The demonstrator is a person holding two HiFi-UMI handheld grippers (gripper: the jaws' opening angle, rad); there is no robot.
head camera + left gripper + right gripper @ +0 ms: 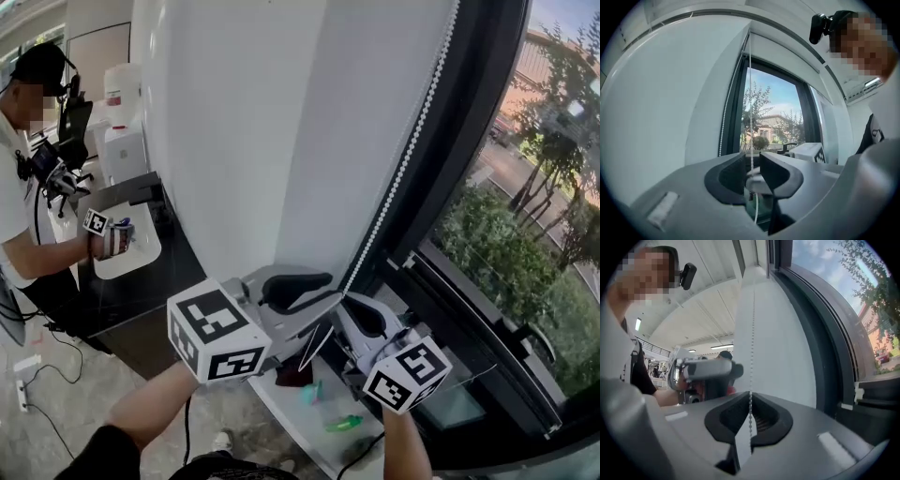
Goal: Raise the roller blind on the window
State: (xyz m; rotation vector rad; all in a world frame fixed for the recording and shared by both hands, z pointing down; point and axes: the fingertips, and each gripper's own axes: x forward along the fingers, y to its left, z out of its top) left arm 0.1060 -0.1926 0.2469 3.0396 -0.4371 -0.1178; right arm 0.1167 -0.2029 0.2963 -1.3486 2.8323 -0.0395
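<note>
A white bead chain (pixel 403 169) hangs beside the dark window frame (pixel 469 141) and runs down to both grippers. My right gripper (pixel 352 302) is shut on the chain (pixel 753 333), and its jaws (pixel 750 397) pinch the beads between the pads. My left gripper (pixel 319 298) sits just beside it, to the left. Its jaws (pixel 753 161) stand apart with the chain (pixel 750 93) passing through the gap, clear of both pads. A white blind band (pixel 787 51) spans the top of the window. Trees and a building show through the glass (pixel 525 234).
A white wall panel (pixel 281 141) stands left of the chain. At far left another person (pixel 23 187) works with a gripper at a small white table (pixel 131 253) beside a black cabinet (pixel 141 291). Cables (pixel 37 375) lie on the floor. Small green items (pixel 342 422) lie on the ledge below.
</note>
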